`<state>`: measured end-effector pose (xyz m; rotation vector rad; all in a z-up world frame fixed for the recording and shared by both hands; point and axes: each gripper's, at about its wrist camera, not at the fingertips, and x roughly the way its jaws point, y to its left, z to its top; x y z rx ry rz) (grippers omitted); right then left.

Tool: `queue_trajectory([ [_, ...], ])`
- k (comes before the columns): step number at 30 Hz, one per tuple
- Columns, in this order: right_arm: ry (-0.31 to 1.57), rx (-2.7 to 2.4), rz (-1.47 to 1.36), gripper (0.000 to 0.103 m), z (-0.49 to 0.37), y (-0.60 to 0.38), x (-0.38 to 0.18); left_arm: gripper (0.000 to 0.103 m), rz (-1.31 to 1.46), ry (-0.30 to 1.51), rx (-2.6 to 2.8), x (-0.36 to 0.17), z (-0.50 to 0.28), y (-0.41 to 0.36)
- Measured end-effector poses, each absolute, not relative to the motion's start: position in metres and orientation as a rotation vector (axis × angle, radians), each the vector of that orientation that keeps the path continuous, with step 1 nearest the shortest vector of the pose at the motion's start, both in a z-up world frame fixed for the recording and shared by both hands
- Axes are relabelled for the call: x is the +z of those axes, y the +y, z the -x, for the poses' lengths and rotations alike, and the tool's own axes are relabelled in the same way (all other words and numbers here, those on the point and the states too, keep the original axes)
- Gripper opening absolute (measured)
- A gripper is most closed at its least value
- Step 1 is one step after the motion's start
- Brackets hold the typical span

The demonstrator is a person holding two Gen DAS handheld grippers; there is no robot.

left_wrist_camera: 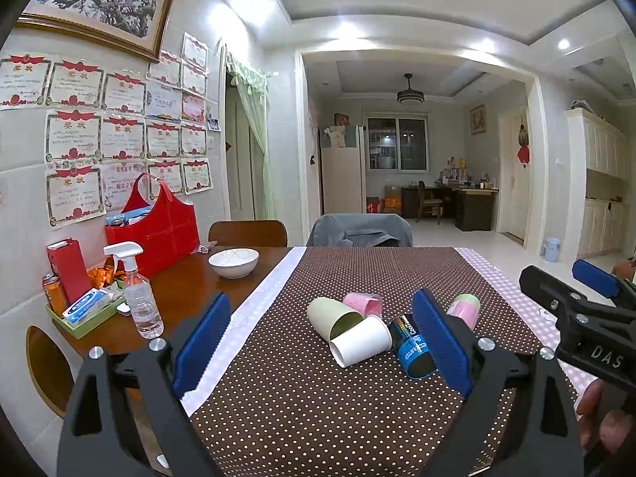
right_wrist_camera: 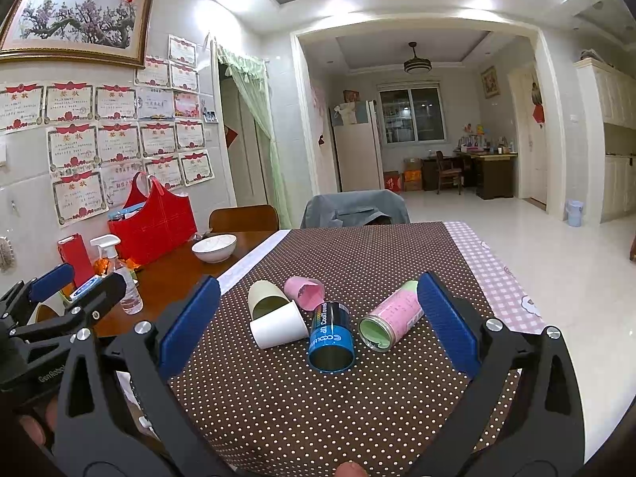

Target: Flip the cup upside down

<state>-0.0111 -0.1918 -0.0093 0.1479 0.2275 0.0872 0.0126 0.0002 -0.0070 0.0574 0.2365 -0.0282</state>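
White cup (right_wrist_camera: 278, 328) lies sideways ahead of both tools (left_wrist_camera: 322, 342) (right_wrist_camera: 318, 318), fingers spread apart.

Five tipped cups (left_wrist_camera: 359, 344) between wide-spread left tongs (left_wrist_camera: 322, 342)

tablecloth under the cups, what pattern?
Dark brown with small white polka dots; the tablecloth shows best in the right wrist view.

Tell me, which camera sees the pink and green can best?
The right wrist view: the pink and green can lies on its side in full view, open end facing the camera. In the left wrist view, the left gripper's blue finger hides part of it.
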Motion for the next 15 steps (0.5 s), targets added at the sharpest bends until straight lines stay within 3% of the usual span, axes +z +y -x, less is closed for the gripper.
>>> queue_trajectory([
  [15, 0.346, 0.101, -0.130, 0.097, -0.066, -0.196, -0.022, 0.091, -0.142, 0.344, -0.020, -0.018, -0.086, 0.001],
])
